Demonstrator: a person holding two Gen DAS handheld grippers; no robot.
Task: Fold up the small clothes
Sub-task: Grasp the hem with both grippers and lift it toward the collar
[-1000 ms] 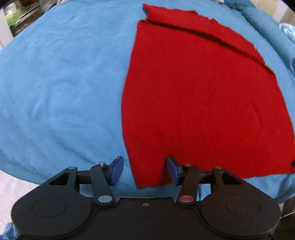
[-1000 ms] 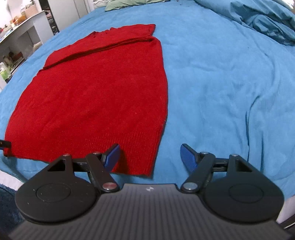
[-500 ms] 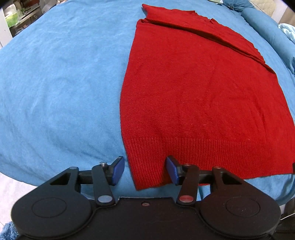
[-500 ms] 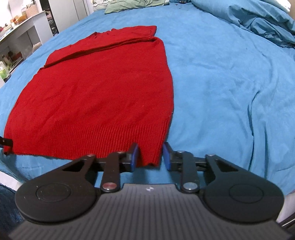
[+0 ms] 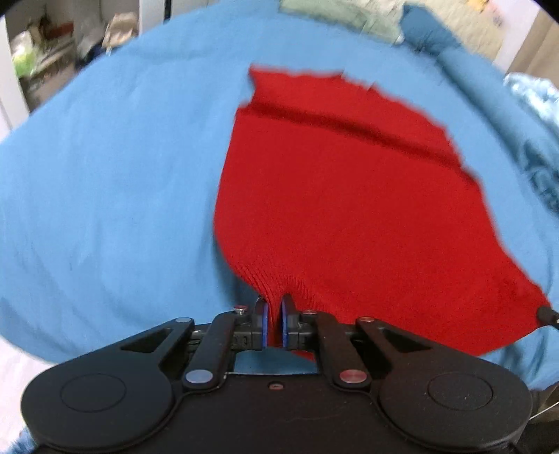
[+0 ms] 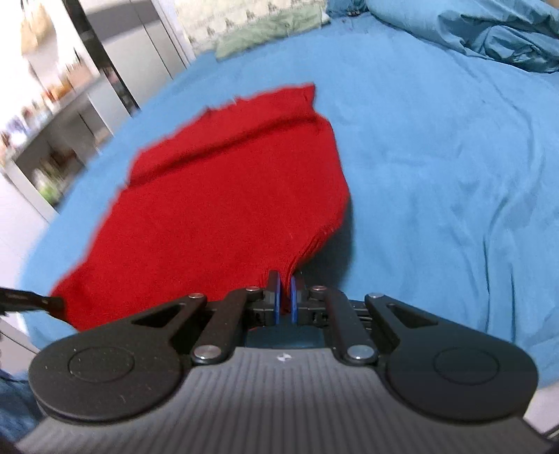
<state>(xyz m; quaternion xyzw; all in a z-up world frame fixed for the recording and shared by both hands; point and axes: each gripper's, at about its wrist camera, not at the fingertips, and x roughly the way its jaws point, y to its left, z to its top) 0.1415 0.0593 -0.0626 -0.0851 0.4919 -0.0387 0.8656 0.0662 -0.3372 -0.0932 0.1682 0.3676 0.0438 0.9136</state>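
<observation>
A red knit sweater (image 5: 349, 195) lies on a blue bed sheet (image 5: 104, 181), its far end folded over. My left gripper (image 5: 274, 309) is shut on the ribbed hem at the near left corner and lifts it off the sheet. My right gripper (image 6: 285, 284) is shut on the near right corner of the same sweater (image 6: 216, 209), also raised, with a shadow under the lifted edge. The tip of the right gripper shows at the right edge of the left wrist view (image 5: 548, 312). The left gripper shows at the left edge of the right wrist view (image 6: 31, 300).
A rumpled blue duvet (image 6: 489, 31) lies at the far right of the bed. A green pillow (image 6: 269, 31) lies at the head. Shelves and a cabinet (image 6: 63, 115) stand to the left of the bed. The bed's near edge is just under the grippers.
Both grippers closed on the hem corners, the right one first, then the left. Both corners now rise off the sheet and the views tilt upward, blurred by motion.
</observation>
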